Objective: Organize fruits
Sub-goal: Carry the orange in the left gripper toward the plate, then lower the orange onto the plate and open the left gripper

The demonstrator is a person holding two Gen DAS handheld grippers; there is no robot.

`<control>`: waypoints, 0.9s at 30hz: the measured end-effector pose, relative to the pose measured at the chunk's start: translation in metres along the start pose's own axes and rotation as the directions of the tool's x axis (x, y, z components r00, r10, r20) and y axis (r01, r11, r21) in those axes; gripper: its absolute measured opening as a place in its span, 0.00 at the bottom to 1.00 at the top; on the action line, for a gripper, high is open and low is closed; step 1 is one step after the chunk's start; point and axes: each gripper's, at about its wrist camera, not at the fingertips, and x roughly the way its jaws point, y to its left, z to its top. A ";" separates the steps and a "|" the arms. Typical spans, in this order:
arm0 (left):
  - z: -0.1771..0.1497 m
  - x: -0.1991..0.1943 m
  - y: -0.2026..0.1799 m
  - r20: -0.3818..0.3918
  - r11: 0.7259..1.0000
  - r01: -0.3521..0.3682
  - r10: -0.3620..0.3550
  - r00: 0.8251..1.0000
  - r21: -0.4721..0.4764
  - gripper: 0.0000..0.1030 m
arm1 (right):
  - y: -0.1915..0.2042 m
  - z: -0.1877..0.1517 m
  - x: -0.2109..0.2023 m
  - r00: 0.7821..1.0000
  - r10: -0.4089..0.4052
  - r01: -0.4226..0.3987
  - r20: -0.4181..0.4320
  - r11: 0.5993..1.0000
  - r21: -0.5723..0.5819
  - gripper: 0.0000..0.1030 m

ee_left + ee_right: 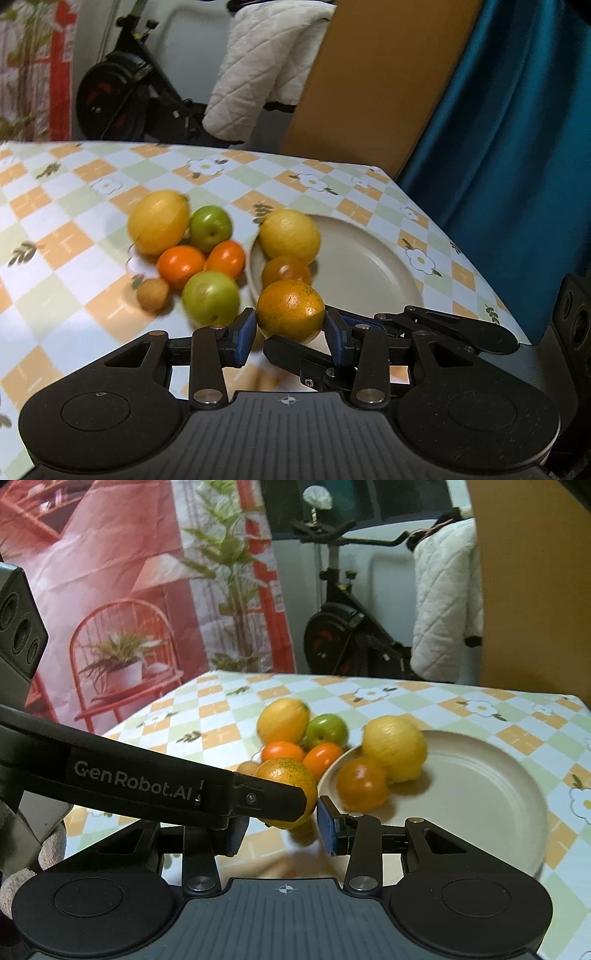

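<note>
Right, left wrist view first: the left gripper (pixel 290 332) has its jaws narrow and clamped on the speckled orange (pixel 290 308), one blue pad on each flank. The fruit sits out at the tips, not deep in the throat. It hangs just in front of the near rim of the plate (pixel 369 266), which already carries a lemon (pixel 290 236) and a small orange fruit (pixel 286 271). The loose pile (pixel 192 254) of citrus and green fruit lies on the worktop (pixel 74 177) just left of the plate. A black finger of the other tool crosses under the orange.

We read the step as carrying this orange to the plate. Next move, as we judge it: bring it over bare plate, clear of the two fruits there, lower, then release. It's round, so it may roll.

Right wrist view: the right gripper (pixel 282 830) has its jaws narrow too. The left tool's finger (pixel 273 801) crosses in front and hides one pad. The orange sits just above and beyond the tips, close to the visible blue pad (pixel 327 827). We can't tell if these jaws touch it.
</note>
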 end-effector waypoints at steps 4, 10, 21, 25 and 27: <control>0.006 0.011 -0.012 -0.013 0.999 0.003 -0.003 1.000 0.040 0.41 | -0.014 -0.002 -0.004 1.000 -0.022 0.022 0.014 0.999 0.038 0.36; 0.009 0.031 -0.023 -0.045 0.998 0.003 -0.001 0.999 0.059 0.41 | -0.032 -0.007 0.000 0.999 -0.049 0.047 0.012 0.994 0.095 0.36; 0.010 0.050 -0.023 -0.078 0.998 -0.011 0.016 0.997 0.062 0.42 | -0.046 -0.016 0.013 0.998 -0.057 0.056 0.010 0.991 0.124 0.36; 0.010 0.053 -0.023 -0.082 0.998 -0.016 0.021 0.996 0.063 0.42 | -0.046 -0.017 0.017 0.998 -0.063 0.061 0.010 0.991 0.122 0.36; 0.010 0.054 -0.022 -0.083 0.998 -0.015 0.020 0.996 0.058 0.42 | -0.047 -0.017 0.018 0.998 -0.063 0.062 0.009 0.990 0.126 0.36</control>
